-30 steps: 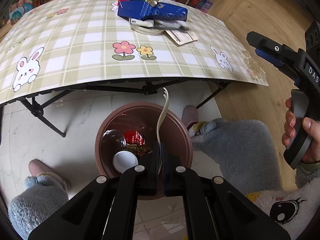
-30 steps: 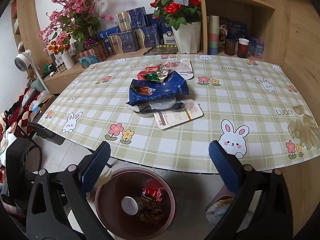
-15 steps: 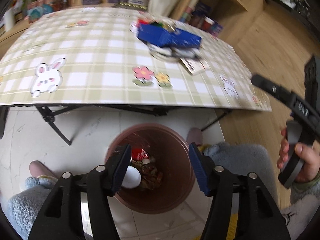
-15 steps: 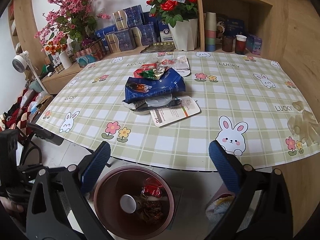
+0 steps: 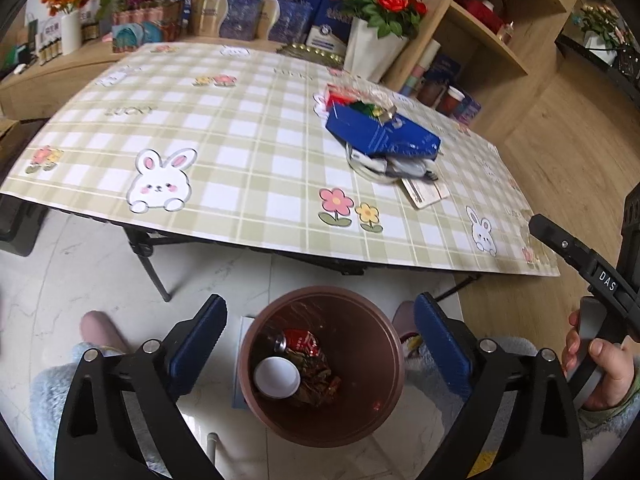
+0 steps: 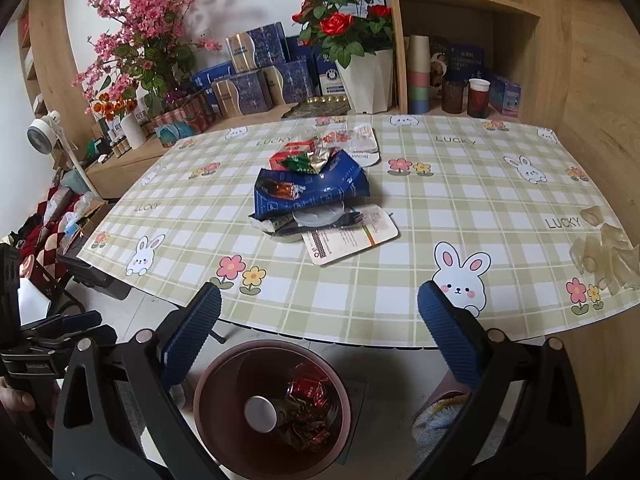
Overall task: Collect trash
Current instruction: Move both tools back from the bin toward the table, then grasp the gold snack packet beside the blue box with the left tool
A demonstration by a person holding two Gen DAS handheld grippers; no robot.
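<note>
The left gripper (image 5: pixel 320 328) hangs over the round brown plastic bin (image 5: pixel 372 408) on the floor, its jaws opening with nothing between them. Inside lie a white cup (image 5: pixel 277 377) and red wrappers (image 5: pixel 303 343). The right gripper (image 6: pixel 320 316) stands wide apart, empty, facing the pile of blue packets and wrappers (image 6: pixel 312 192) mid-table on the checked tablecloth (image 6: pixel 440 184).

A round brown plastic trash bin (image 5: pixel 352 364) stands upright on the floor just under the desk's edge. Inside lie a white cup (image 5: pixel 277 377) and red shiny wrappers (image 5: pixel 306 344). A pile of trash with a crumpled blue bag (image 6: pixel 312 194) on top sits on the desk.
</note>
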